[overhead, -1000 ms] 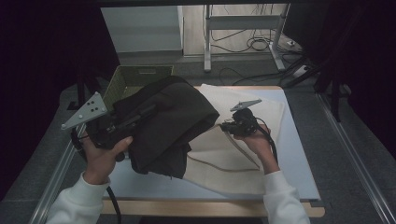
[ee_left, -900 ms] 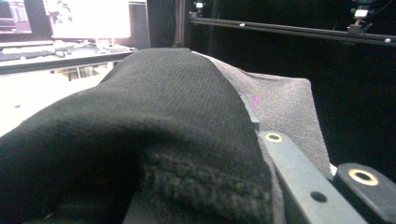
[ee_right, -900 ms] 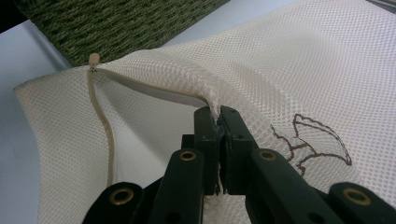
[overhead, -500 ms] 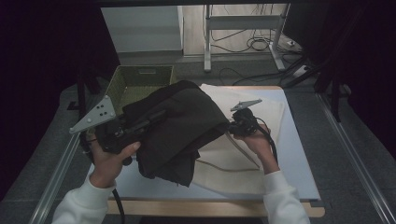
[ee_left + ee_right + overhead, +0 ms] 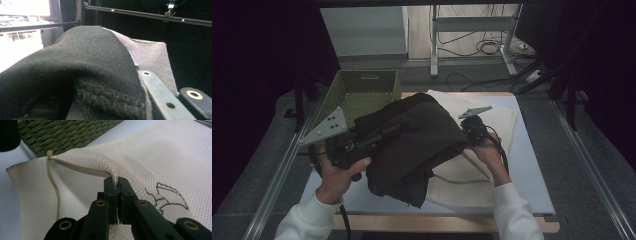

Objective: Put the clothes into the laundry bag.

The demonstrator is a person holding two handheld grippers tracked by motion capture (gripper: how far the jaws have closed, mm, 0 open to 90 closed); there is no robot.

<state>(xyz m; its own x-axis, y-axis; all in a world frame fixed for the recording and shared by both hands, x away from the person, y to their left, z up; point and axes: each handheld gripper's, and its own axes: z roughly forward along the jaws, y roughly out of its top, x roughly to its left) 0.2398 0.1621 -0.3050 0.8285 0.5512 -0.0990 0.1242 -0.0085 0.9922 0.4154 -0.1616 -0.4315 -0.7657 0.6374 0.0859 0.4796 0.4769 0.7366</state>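
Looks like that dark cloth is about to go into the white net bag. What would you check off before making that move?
1. Right gripper pinching the mesh bag edge: ok, jaws shut on it.
2. Bag mouth lifted open along the zipper: ok.
3. Left gripper holding the dark garment: ok, cloth draped over its jaws.
4. Garment bunched compactly: not ok, part hangs loose below.
5. Garment lined up with the opening: cannot tell.

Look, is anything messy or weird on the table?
Nothing looks broken or spilled. The dark garment hangs bunched and crumpled from the left gripper, draped over the cream mesh bag. The right gripper pinches the bag's edge beside its zip, lifting it into a peak. The green basket sits straight.
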